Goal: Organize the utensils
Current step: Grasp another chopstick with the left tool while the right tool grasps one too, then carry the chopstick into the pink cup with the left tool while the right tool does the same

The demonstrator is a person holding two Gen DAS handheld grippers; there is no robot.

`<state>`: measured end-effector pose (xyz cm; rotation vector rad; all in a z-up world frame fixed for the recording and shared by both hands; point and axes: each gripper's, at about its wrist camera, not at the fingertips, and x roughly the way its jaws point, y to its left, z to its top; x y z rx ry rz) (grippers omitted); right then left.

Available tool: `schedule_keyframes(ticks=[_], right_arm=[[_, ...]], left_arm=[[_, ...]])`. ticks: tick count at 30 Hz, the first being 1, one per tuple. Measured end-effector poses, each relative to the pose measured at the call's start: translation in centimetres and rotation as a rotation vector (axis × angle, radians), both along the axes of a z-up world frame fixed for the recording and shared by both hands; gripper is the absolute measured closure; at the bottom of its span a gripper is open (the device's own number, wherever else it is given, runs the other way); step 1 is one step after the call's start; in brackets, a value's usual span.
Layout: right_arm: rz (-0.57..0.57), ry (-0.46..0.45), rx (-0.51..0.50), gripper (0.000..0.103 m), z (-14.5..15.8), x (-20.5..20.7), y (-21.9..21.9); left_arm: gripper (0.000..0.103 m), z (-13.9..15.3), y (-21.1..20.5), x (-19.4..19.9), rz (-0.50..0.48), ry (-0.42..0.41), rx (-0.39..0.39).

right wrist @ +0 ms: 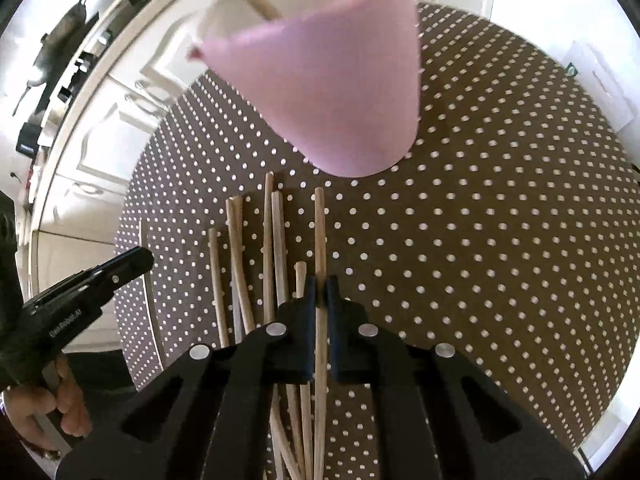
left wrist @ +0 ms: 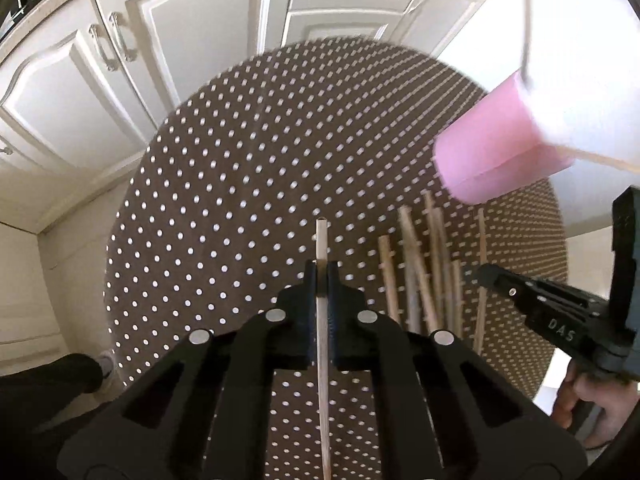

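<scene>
A: Wooden stick clamped in the left gripper, above the dotted tablecloth?

B: Yes. Right gripper is closed on another stick, rightmost of the loose sticks lying on the cloth.

A: Pink cup?

B: Just beyond the pile, holding a few sticks.

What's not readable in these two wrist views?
- Pink cup, right wrist view: rim cut by the top edge and blurred, so the count of sticks inside is unknown.
- Loose chopsticks, right wrist view: near ends hidden under the right gripper.
- Left gripper, left wrist view: shut on one chopstick; its lower end is cut off by the frame edge.
- Pink cup, left wrist view: motion-blurred.
</scene>
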<state>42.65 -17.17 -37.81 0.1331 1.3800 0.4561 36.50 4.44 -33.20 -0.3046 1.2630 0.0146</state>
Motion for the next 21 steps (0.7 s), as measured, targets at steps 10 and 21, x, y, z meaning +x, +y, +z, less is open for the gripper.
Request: schedule_keyframes(ticks=[10, 21], right_arm=[[-0.063, -0.147, 0.074, 0.099, 6.5, -3.5, -2.7], [-0.116, -0.345, 0.072, 0.099, 12.9, -6.9, -4.5]], left_arm=[[0.098, 6.9, -1.2, -1.5, -0.06, -0.159, -0.04], [0.098, 12.5, -2.5, -3.9, -0.119, -0.297, -0.072]])
